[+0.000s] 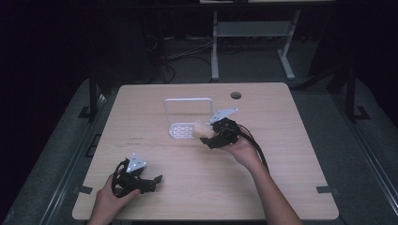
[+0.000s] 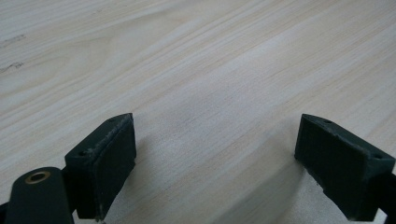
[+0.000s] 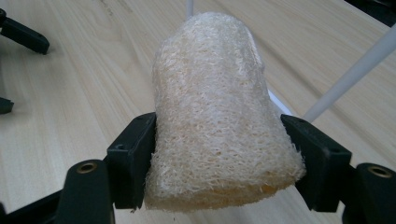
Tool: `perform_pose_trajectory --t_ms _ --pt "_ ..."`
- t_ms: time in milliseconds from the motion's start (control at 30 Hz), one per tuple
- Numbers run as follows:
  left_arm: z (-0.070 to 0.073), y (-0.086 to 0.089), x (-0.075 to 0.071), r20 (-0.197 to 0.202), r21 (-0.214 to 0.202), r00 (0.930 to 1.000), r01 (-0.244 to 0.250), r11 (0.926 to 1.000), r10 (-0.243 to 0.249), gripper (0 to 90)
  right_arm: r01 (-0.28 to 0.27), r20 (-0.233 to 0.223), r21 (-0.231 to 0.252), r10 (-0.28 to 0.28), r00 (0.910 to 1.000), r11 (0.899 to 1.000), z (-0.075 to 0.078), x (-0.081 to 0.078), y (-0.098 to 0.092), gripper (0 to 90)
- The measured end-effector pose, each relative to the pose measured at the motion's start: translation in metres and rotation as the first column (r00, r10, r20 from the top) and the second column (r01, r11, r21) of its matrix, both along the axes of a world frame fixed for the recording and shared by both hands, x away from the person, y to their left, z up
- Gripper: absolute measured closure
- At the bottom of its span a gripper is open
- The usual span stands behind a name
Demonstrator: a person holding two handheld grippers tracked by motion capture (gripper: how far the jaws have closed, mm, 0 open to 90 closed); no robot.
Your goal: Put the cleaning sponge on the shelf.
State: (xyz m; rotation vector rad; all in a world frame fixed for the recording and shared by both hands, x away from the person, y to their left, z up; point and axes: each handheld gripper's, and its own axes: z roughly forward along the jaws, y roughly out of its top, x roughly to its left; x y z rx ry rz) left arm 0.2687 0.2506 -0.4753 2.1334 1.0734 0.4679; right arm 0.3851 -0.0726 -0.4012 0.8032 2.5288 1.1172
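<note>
The left gripper (image 1: 152, 180) rests on the table (image 1: 281, 187), jaws wide apart with only bare wood between them. Right of it, the white rack (image 1: 180, 129) sits. The right gripper (image 1: 210, 139) clamps the loofah sponge (image 1: 202, 129) just above the rack's edge.

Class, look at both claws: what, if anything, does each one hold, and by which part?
The right claw grips a pale loofah sponge across its lower end, one pad on each side. The left claw stands open over the table, holding nothing.
</note>
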Motion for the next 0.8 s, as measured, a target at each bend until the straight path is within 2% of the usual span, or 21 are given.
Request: perform_pose_trajectory --t_ms 800 --pt "0.0 0.0 0.0 0.001 0.0 1.0 0.0 1.0 0.0 11.9 0.001 0.01 -0.01 -0.001 0.9999 1.0 -0.007 0.021 0.031 30.2"
